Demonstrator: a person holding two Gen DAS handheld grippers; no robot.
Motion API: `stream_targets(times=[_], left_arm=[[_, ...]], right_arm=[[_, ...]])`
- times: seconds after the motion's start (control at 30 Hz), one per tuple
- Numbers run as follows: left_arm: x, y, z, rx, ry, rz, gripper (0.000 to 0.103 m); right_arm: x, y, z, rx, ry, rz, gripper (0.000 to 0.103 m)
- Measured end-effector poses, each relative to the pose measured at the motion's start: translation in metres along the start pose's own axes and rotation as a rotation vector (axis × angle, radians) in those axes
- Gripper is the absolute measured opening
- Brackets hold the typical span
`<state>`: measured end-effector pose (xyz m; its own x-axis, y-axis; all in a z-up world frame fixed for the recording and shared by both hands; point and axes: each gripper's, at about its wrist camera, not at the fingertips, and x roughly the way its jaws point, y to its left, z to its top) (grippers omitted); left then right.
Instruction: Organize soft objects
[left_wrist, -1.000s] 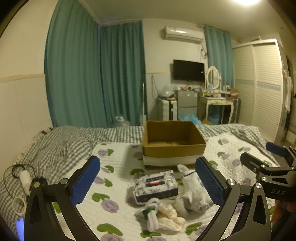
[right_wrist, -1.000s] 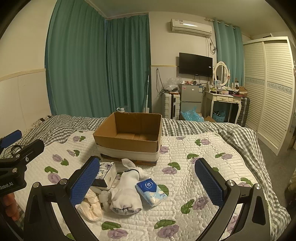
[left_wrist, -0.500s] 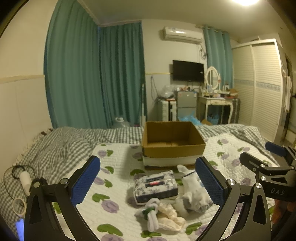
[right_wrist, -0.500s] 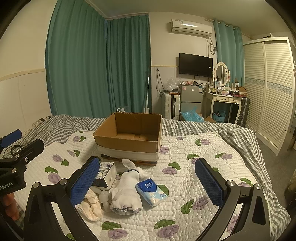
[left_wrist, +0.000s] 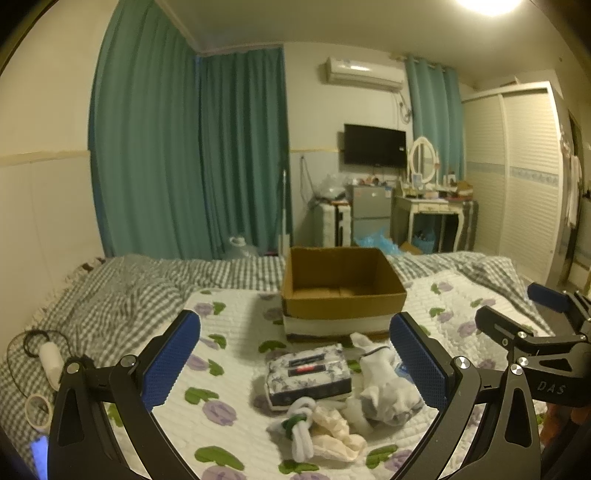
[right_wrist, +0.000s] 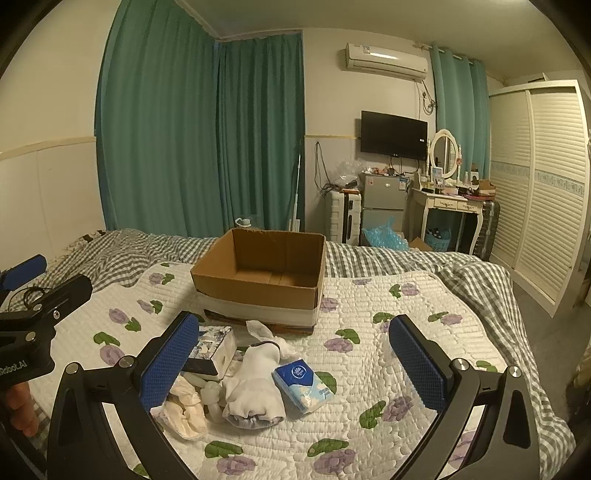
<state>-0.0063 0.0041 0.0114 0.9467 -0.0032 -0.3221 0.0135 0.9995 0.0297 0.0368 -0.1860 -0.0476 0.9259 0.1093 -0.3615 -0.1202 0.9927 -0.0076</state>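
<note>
Left gripper (left_wrist: 295, 363) jaws wide apart, empty. On quilt (right_wrist: 388, 354), left to right: cream cloth (right_wrist: 186, 408), partly hidden; tissue box (right_wrist: 214, 349); white sock (right_wrist: 255, 387); blue tissue pack (right_wrist: 303, 384). Cardboard box (right_wrist: 258, 273) behind, apparently empty. Right gripper (right_wrist: 293, 363) spread, empty.

Teal curtains (right_wrist: 199, 136) fill the frame's left; a wall television (right_wrist: 393, 134) and air conditioner (right_wrist: 386, 61) sit upper right, beside a louvred wardrobe (right_wrist: 543, 184).
</note>
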Motion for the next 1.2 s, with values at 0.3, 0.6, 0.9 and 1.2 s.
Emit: stream_targets(times=[0.3,0.6,0.9,1.2], left_arm=[[-0.004,0.001,0.006,-0.008,-0.010,0.014,0.103],[0.045,0.007,-0.040,-0.043,0.192,0.030,0.103],[0.079,0.007,-0.083,-0.022,0.366,0.064,0.103],[0.102,0.008,-0.110,-0.020,0.503,0.073,0.087]], right_arm=[[-0.004,0.003,0.004,-0.017,0.012,0.004,0.103],[0.049,0.008,-0.035,-0.043,0.209,0.050,0.102],[0.110,0.040,-0.080,-0.120,0.398,0.144,0.088],[0.141,0.040,-0.101,-0.112,0.491,0.167,0.056]])
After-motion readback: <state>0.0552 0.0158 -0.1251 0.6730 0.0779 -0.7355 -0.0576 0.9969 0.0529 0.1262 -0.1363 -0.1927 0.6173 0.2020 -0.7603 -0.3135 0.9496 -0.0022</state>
